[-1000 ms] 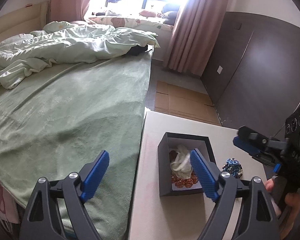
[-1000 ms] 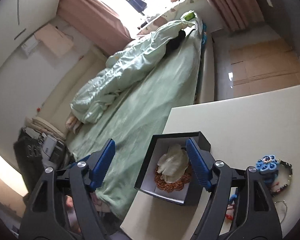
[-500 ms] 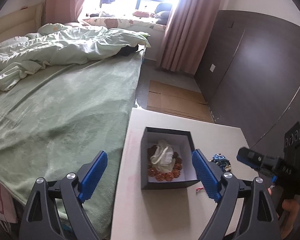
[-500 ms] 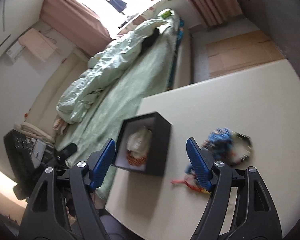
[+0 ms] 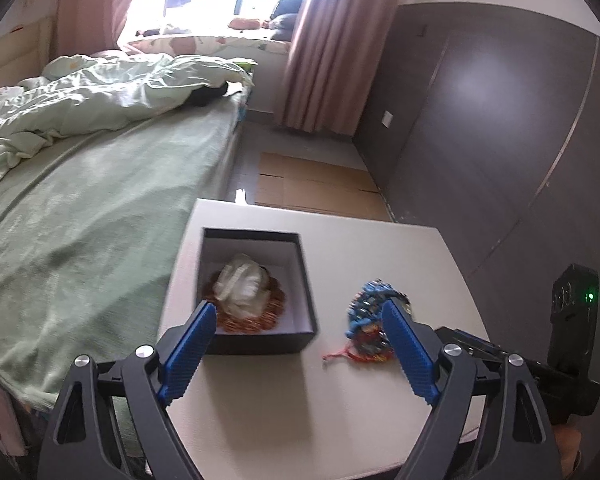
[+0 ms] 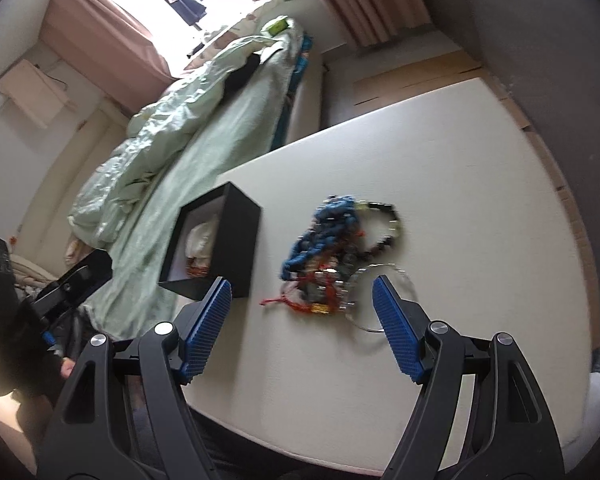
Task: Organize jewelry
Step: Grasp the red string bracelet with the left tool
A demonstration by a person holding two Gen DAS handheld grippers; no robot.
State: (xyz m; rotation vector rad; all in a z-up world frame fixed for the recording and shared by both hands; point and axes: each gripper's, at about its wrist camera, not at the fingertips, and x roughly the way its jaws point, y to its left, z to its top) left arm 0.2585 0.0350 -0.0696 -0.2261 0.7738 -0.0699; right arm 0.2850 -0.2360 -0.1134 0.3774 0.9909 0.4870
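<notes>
A black jewelry box (image 5: pixel 256 236) with a white inside stands on the white table (image 5: pixel 300 400). It holds a white pearl strand on an orange bead bracelet (image 5: pixel 244 292). The box also shows in the right wrist view (image 6: pixel 236 236). A pile of jewelry (image 6: pixel 336 252), blue, red and dark beads plus thin silver chains, lies on the table to the right of the box; it also shows in the left wrist view (image 5: pixel 370 320). My left gripper (image 5: pixel 296 352) is open and empty, hanging near the box and the pile. My right gripper (image 6: pixel 302 328) is open and empty just in front of the pile.
A bed with a green sheet and rumpled duvet (image 5: pixel 80 160) runs along the table's left edge. A dark wall panel (image 5: pixel 480 140) stands to the right. Cardboard (image 5: pixel 316 184) lies on the floor beyond the table. The right gripper's body (image 5: pixel 572 340) sits at the table's right side.
Both grippers have swung to the right, away from the box. The right gripper now faces the jewelry pile instead of the box. Both stay open and empty.
</notes>
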